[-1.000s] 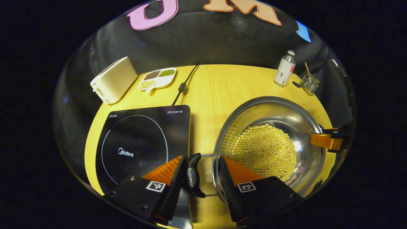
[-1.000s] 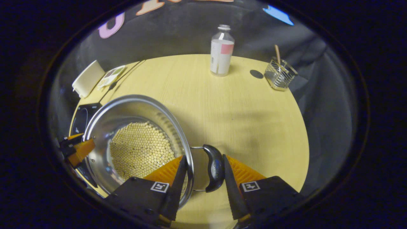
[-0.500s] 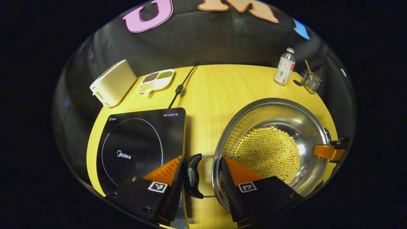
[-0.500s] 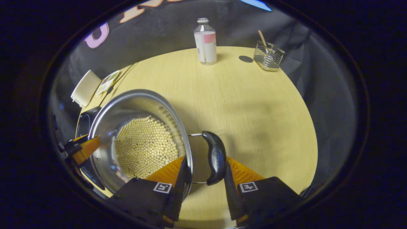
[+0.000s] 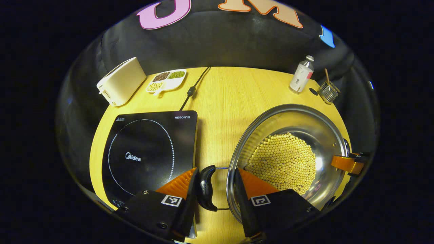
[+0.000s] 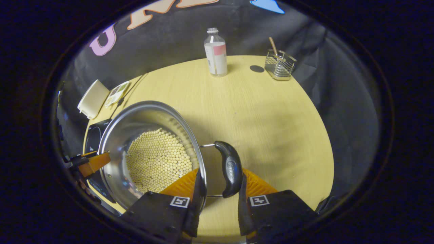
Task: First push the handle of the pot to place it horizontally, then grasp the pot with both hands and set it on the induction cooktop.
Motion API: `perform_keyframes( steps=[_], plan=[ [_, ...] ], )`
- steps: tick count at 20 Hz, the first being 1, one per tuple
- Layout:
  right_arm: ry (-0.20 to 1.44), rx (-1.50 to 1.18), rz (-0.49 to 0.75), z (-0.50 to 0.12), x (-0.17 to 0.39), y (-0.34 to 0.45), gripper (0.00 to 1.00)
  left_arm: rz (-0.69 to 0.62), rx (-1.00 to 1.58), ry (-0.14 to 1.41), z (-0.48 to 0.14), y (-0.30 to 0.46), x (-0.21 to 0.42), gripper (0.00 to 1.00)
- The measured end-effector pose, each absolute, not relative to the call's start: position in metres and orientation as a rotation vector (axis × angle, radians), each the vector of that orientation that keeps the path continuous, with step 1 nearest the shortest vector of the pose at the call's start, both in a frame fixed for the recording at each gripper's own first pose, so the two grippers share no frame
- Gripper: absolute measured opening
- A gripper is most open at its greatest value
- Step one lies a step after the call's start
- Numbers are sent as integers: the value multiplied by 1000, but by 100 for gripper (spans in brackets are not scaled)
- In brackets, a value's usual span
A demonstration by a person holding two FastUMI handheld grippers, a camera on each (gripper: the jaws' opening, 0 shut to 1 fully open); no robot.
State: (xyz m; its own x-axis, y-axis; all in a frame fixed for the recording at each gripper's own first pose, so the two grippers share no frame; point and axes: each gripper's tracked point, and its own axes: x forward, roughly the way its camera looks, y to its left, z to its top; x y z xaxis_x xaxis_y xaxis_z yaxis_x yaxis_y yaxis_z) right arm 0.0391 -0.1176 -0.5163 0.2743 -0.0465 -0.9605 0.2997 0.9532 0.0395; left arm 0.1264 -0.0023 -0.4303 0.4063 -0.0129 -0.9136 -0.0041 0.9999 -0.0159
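A steel pot point(image 5: 295, 117) holding yellow beans point(image 5: 283, 159) is to the right of the black induction cooktop point(image 5: 145, 152). My left gripper point(image 5: 213, 189) is shut on the pot. One finger presses the outside of the pot's black left handle point(image 5: 205, 186) and the other is inside the rim. My right gripper point(image 6: 219, 193) holds the opposite black handle point(image 6: 230, 167) the same way, with one finger inside the pot point(image 6: 142, 118). Each gripper also appears across the pot: the right gripper point(image 5: 347, 162) and the left gripper point(image 6: 90, 162). The cooktop point(image 6: 91, 135) peeks out behind the pot.
At the back of the round wooden table point(image 5: 237, 88) stand a cream toaster point(image 5: 121, 81) and a divided dish of beans point(image 5: 166, 80). The cooktop's cable point(image 5: 193, 89) runs between them and the pot. A bottle point(image 6: 215, 54) and wire basket point(image 6: 279, 64) stand back right.
The right gripper's fingers have closed in on the handle. The table and far objects shift in both views while the pot stays fixed between the fingers.
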Motion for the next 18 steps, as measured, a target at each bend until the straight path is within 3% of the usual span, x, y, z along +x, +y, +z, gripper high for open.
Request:
perform_keyframes(
  steps=[3,4,11,18],
  plan=[
    [1256,256,-213,-499,41,-104,49,3,-7,1129,-406,12,125,59],
    [1251,265,-201,-495,43,-98,43,5,10,1120,-398,18,125,59],
    [1228,288,-116,-475,57,-37,43,62,-15,1125,-367,77,107,59],
    [1240,285,-154,-475,78,55,43,1,-1,1119,-372,168,116,58]
  ],
)
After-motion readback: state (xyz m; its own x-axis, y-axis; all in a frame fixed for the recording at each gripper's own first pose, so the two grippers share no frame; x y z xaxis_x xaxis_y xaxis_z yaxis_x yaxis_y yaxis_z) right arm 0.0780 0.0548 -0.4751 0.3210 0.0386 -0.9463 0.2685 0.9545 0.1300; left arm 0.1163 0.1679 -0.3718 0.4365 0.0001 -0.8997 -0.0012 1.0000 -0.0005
